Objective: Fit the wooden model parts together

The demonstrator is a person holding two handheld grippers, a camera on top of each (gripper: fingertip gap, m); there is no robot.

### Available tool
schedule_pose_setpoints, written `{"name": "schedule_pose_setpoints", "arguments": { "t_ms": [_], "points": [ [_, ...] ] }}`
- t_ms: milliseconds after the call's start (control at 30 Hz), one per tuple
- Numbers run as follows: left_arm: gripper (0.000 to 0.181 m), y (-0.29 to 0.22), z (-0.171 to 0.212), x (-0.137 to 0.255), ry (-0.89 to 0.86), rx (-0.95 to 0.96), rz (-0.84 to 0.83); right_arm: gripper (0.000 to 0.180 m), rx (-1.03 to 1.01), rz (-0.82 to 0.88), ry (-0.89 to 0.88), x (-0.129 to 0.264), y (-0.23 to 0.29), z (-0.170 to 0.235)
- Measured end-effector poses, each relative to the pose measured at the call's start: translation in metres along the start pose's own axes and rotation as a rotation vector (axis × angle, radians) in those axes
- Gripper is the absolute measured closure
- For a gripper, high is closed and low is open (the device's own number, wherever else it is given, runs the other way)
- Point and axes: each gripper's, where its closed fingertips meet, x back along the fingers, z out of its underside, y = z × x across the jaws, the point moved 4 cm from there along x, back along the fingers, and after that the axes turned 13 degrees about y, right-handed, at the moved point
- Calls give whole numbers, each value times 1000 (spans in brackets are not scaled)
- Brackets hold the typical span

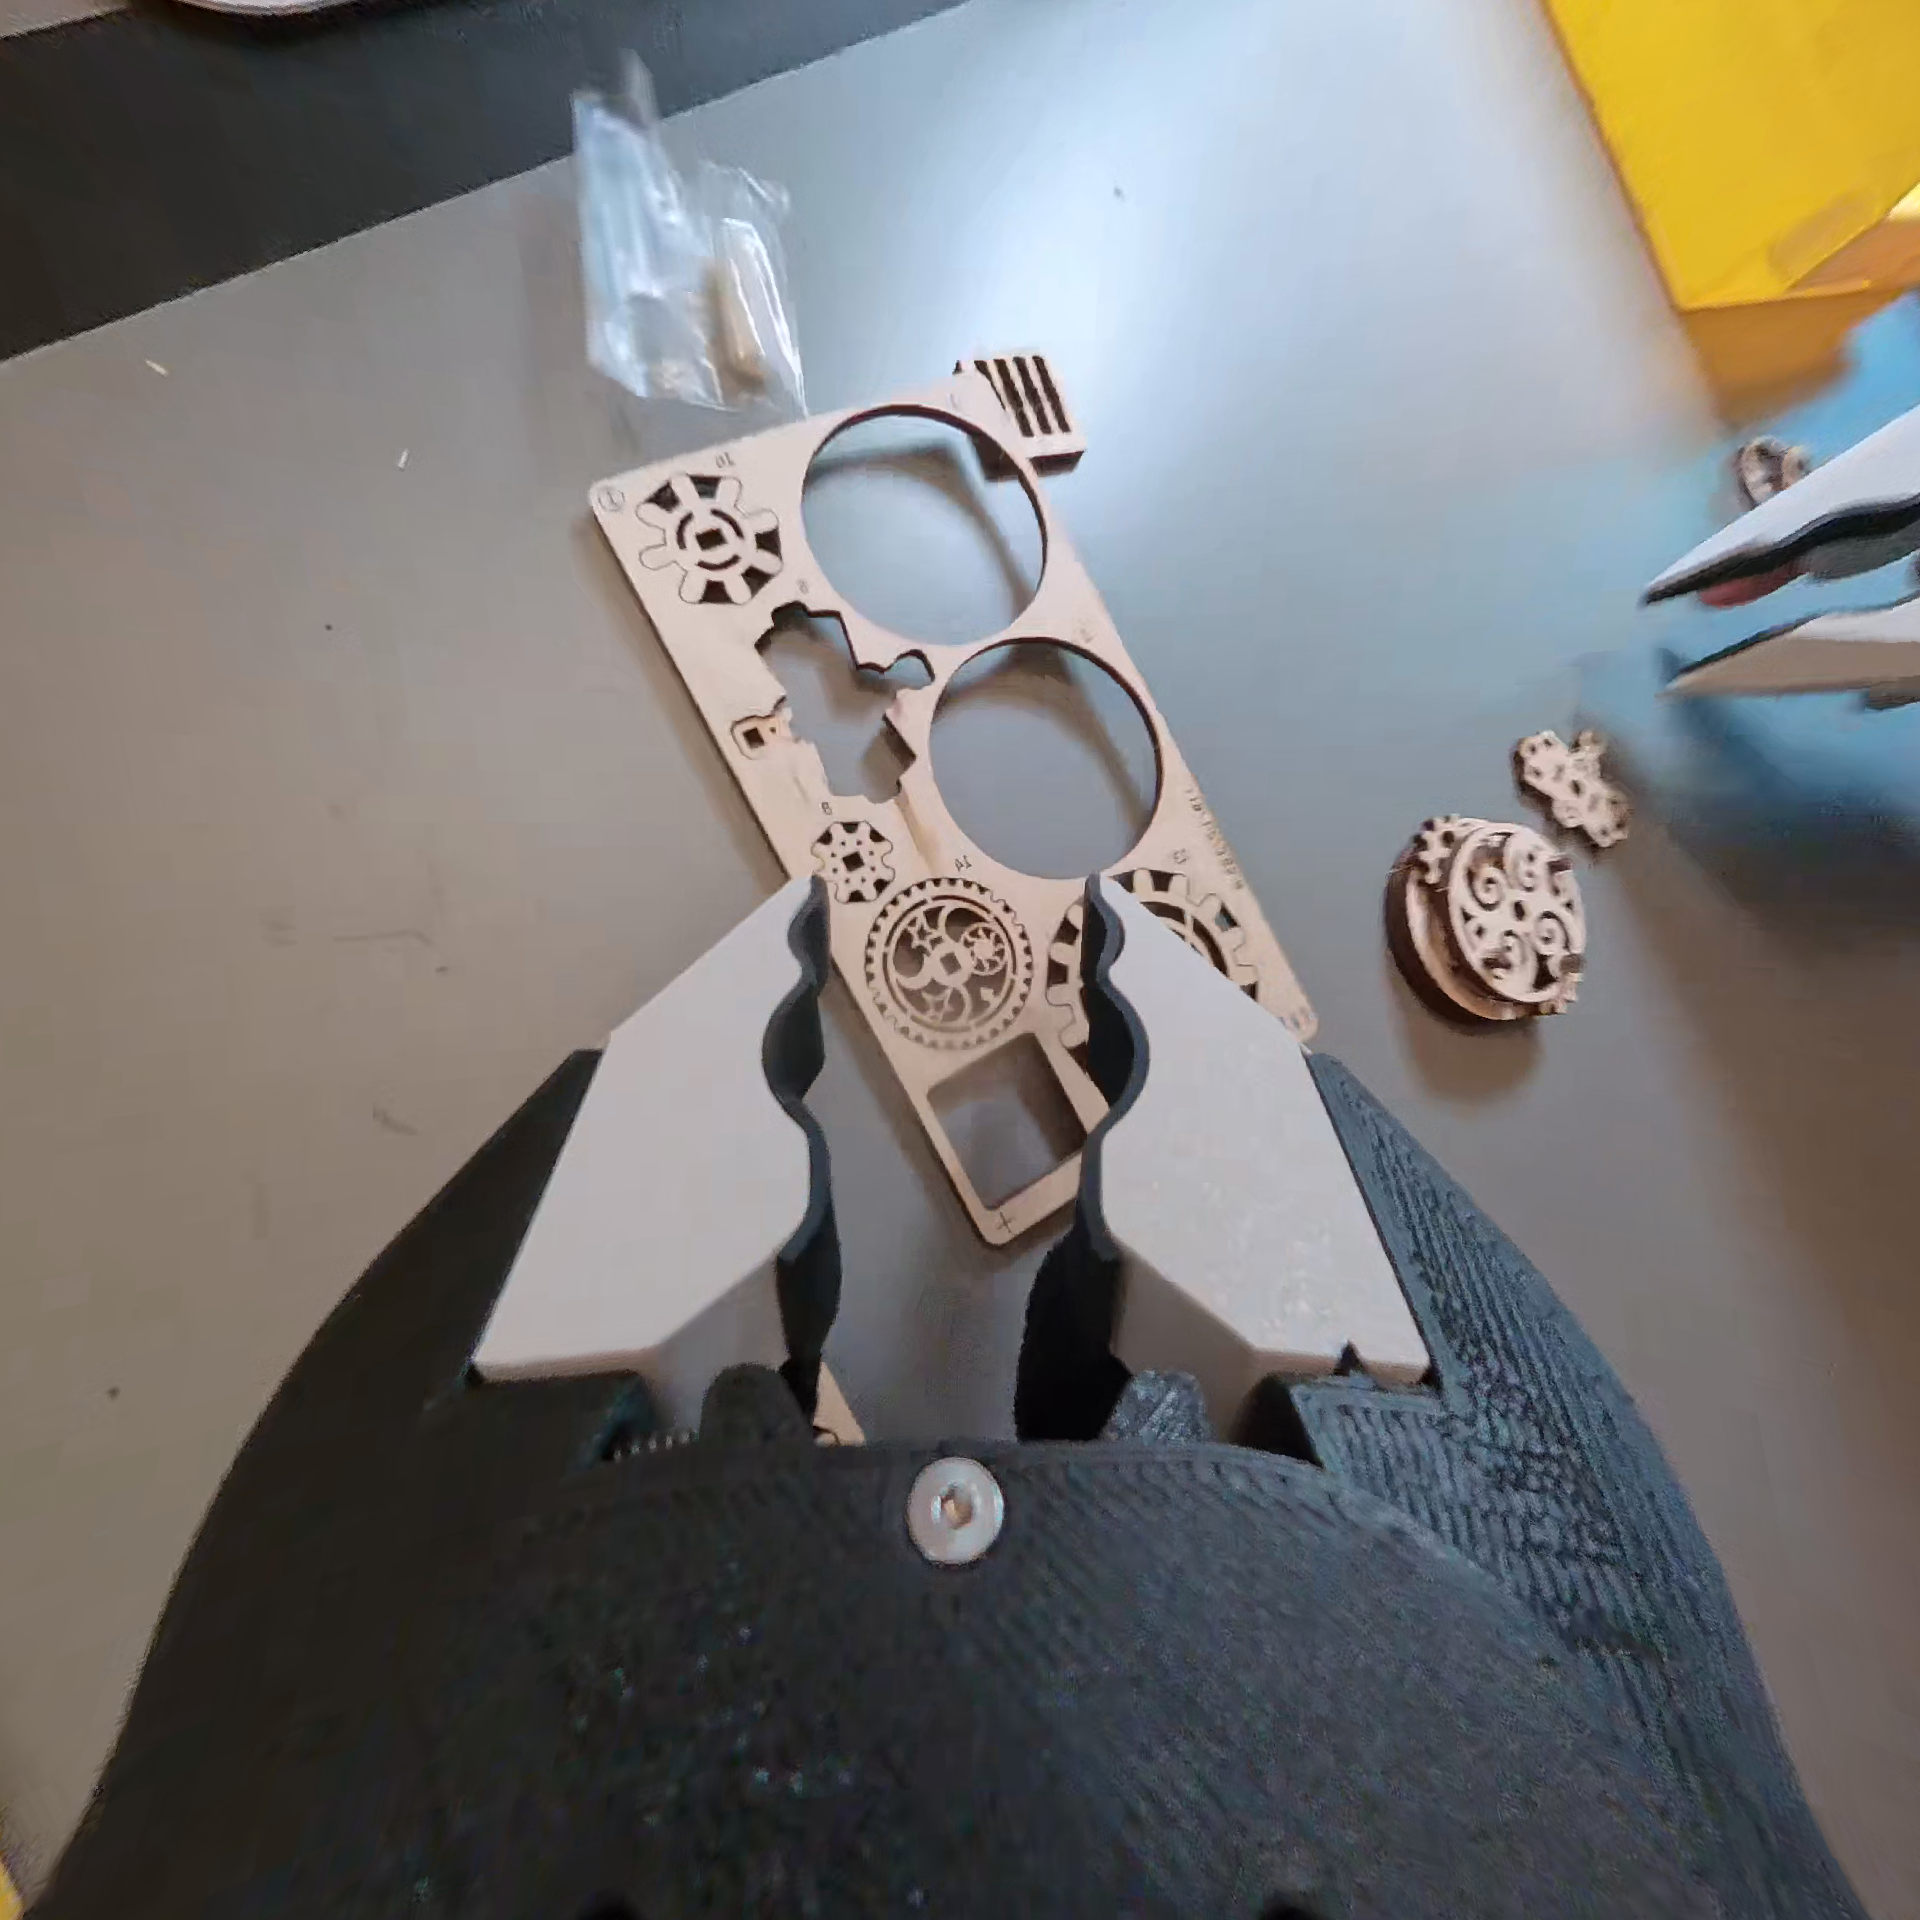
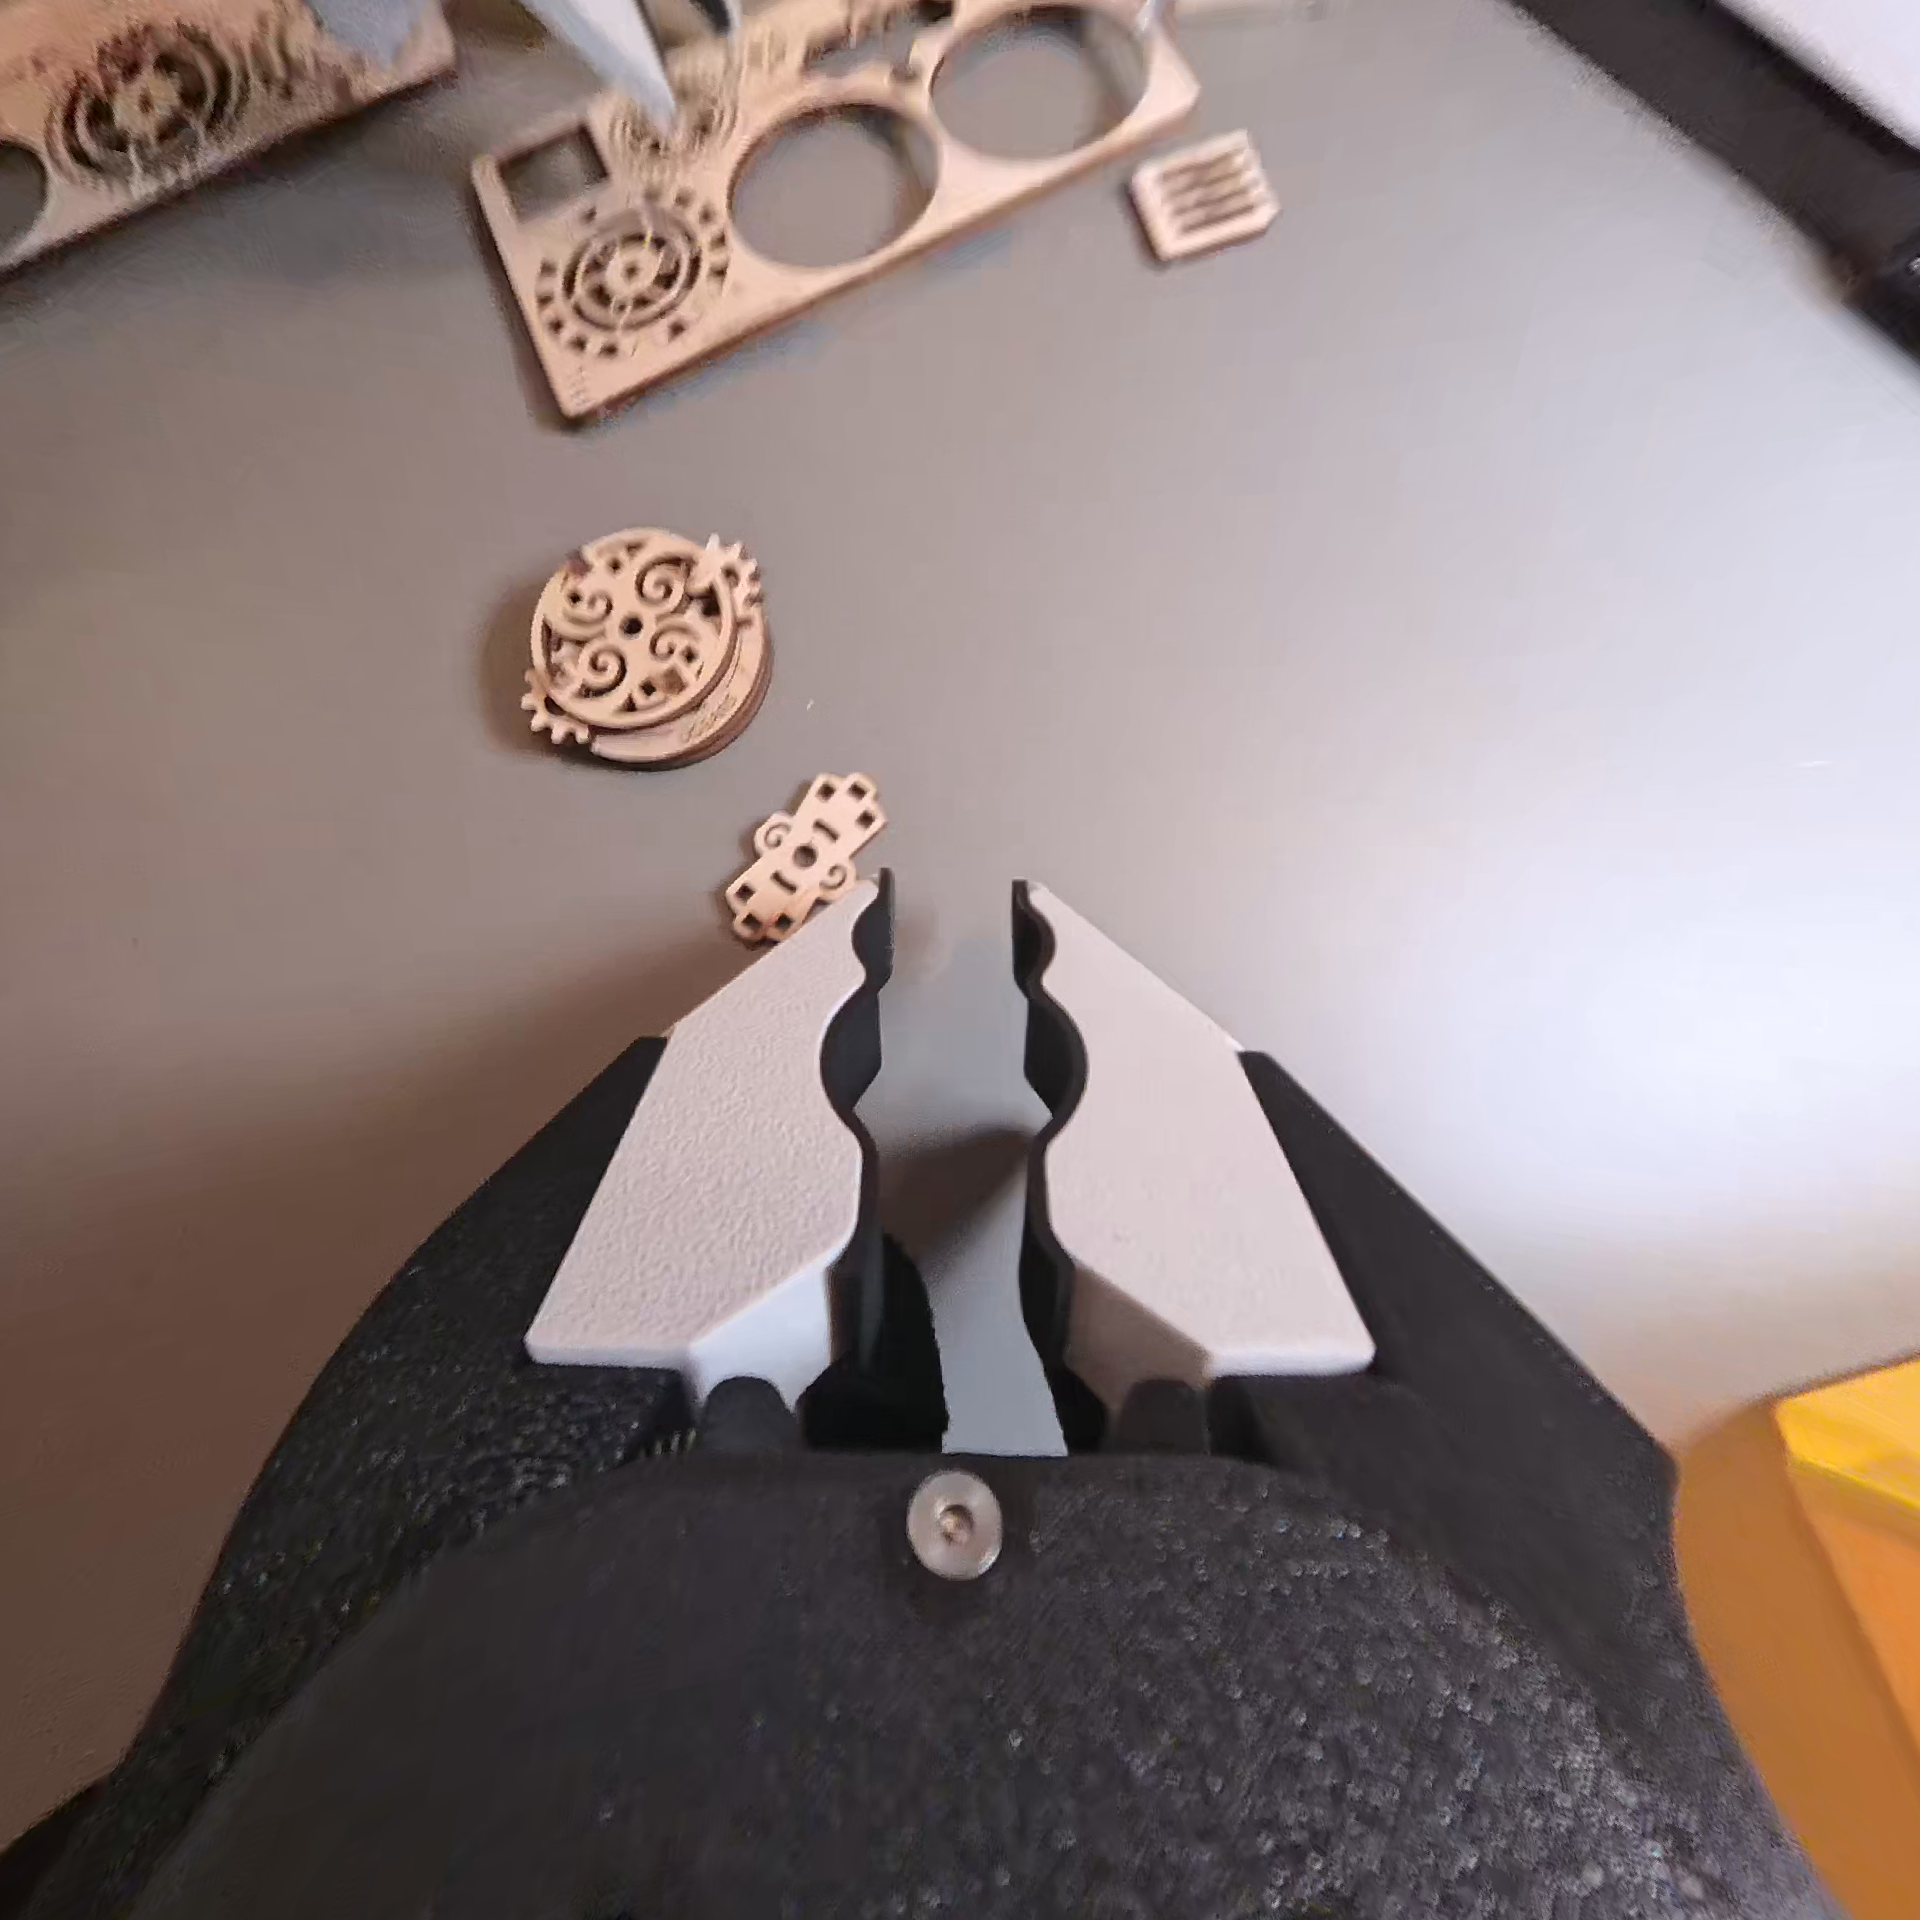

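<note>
A laser-cut wooden sheet [image 1: 727,644] with gears and two round holes lies on the grey table. My left gripper [image 1: 951,894] is open and empty, its tips over the sheet's near end around a small ornate gear [image 1: 948,966]. A round, partly built wooden gear assembly [image 1: 1486,920] lies to the right, with a small flat fretwork piece [image 1: 1571,781] beyond it. In the right wrist view my right gripper [image 2: 951,899] is open and empty above the table, just right of the fretwork piece [image 2: 805,860]. The assembly [image 2: 649,649] and the sheet [image 2: 831,208] lie farther off.
A clear plastic bag of small parts [image 1: 686,281] lies beyond the sheet. A small slatted wooden piece [image 1: 1023,410] sits at the sheet's far corner. A yellow box [image 1: 1756,145] stands at the far right. A second wooden sheet [image 2: 187,114] lies at the far left. The grippers' ends are close to 20 cm from one another.
</note>
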Motion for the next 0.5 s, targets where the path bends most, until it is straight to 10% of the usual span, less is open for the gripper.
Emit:
{"name": "schedule_pose_setpoints", "arguments": {
  "t_ms": [500],
  "points": [
    [142,6,12,-1,85,-89,-181,164,-46,-59,-242,8,7,-27]
  ]
}}
